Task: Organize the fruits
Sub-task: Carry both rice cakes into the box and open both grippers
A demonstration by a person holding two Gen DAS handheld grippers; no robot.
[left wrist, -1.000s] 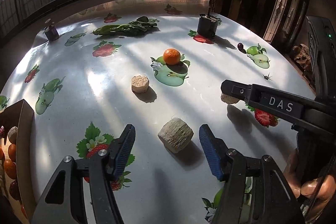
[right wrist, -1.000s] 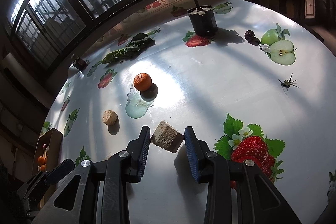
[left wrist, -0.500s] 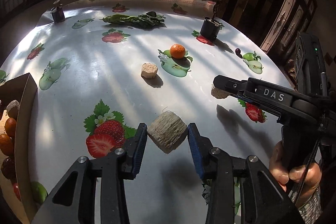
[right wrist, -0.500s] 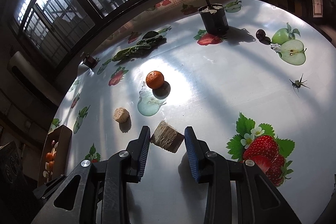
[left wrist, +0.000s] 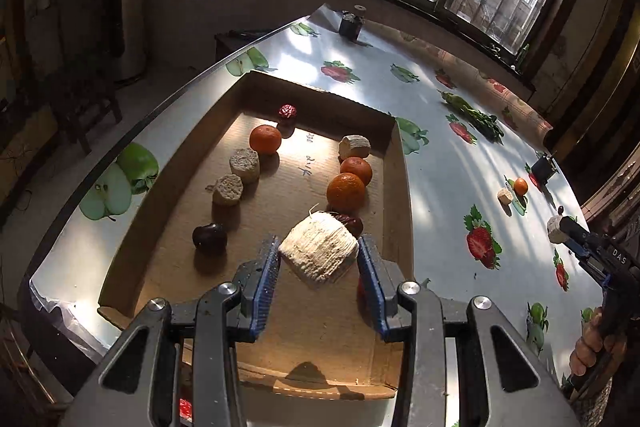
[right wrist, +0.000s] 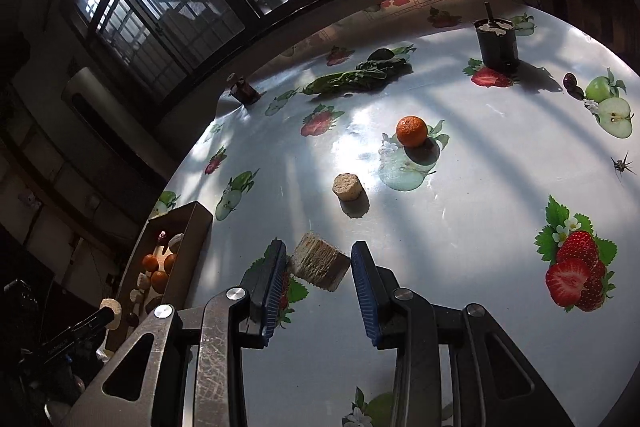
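Note:
My left gripper [left wrist: 318,265] is shut on a pale fibrous chunk [left wrist: 319,251] and holds it above the cardboard box [left wrist: 394,167]. The box holds several oranges [left wrist: 346,191], pale chunks [left wrist: 244,165] and a dark plum [left wrist: 209,237]. My right gripper [right wrist: 320,269] is shut on another pale chunk [right wrist: 318,261] above the table; it shows at the far right of the left wrist view [left wrist: 556,229]. An orange [right wrist: 411,131] and a small pale chunk [right wrist: 348,187] lie on the table beyond.
The table has a glossy fruit-print cloth [right wrist: 480,207]. Leafy greens [right wrist: 360,77], a dark cup [right wrist: 496,45] and a small dark fruit [right wrist: 570,81] sit toward the window side. A small dark pot [left wrist: 351,23] stands at the far corner. The box sits near the table's edge [left wrist: 132,135].
My left gripper has carried its chunk from the open table leftward to above the box. My right gripper has lifted and shifted left with its chunk held.

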